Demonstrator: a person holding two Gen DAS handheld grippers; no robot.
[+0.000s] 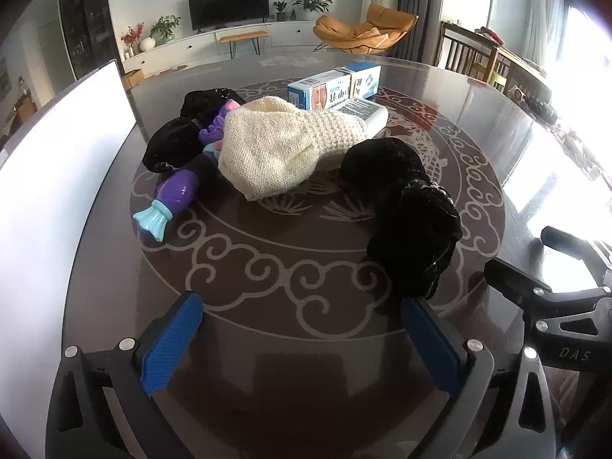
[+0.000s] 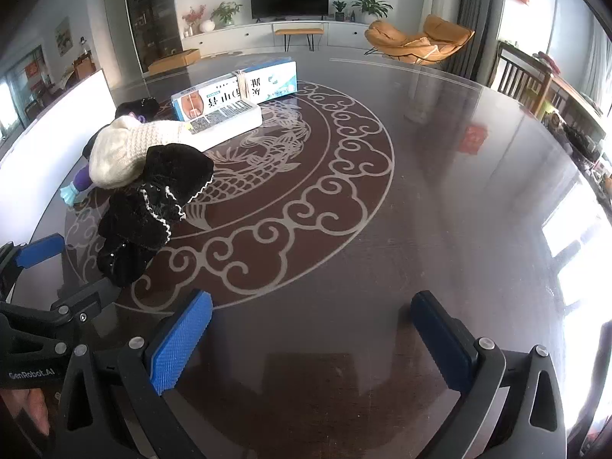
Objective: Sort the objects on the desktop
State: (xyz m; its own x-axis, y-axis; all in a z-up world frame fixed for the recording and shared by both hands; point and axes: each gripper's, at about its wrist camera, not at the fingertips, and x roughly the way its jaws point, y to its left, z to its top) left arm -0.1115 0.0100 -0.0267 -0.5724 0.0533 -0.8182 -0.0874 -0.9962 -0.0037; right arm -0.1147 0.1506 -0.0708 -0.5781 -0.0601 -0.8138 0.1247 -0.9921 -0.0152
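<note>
With both the left hand-held gripper [image 1: 302, 338] and right hand-held gripper [image 2: 311, 338] spread empty, I'd pinch the nearest black garment [image 1: 413, 225] by its bulk

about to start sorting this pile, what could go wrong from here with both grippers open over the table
1. The cream knit hat lies over the purple toy and the white box; lifting the hat could drag either along.
2. The black knit piece sits close by the left gripper; its loose trim could snag a finger.
3. The left and right gripper are close together, so they might bump.
</note>
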